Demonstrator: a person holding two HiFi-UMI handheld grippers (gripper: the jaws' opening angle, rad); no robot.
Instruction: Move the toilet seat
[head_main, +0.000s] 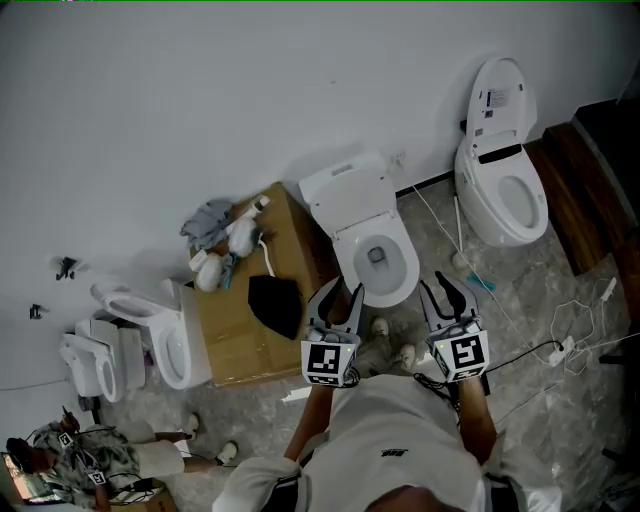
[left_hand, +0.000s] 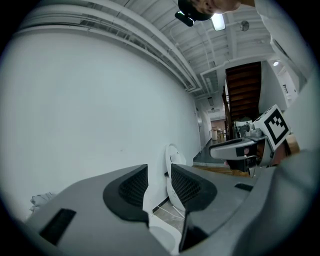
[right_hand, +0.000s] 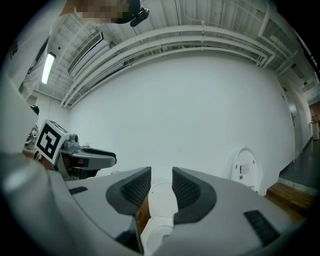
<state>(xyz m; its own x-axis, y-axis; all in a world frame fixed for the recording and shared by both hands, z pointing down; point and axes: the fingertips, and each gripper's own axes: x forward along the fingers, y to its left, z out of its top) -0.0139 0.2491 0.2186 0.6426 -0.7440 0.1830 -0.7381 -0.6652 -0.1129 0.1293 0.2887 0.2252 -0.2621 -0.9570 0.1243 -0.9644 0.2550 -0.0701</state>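
Observation:
A white toilet (head_main: 375, 258) stands against the wall in the middle of the head view, its bowl uncovered and its lid (head_main: 345, 190) raised at the back. My left gripper (head_main: 342, 297) hovers just in front of the bowl's near left rim, jaws shut and holding nothing. Off the bowl's right side hangs my right gripper (head_main: 441, 290), also shut and empty. In the right gripper view the same toilet (right_hand: 161, 210) shows through the narrow slit of the right gripper (right_hand: 161, 182). The left gripper (left_hand: 159, 180) points past a white rim (left_hand: 162, 239) toward another toilet (left_hand: 175, 170).
A cardboard box (head_main: 235, 335) with a black cloth (head_main: 275, 305), rags and bottles (head_main: 225, 240) stands left of the toilet. More toilets stand at the left (head_main: 150, 330) and right (head_main: 500, 180). Wooden steps (head_main: 590, 190) and cables (head_main: 570, 345) lie at the right. A person (head_main: 110, 460) crouches lower left.

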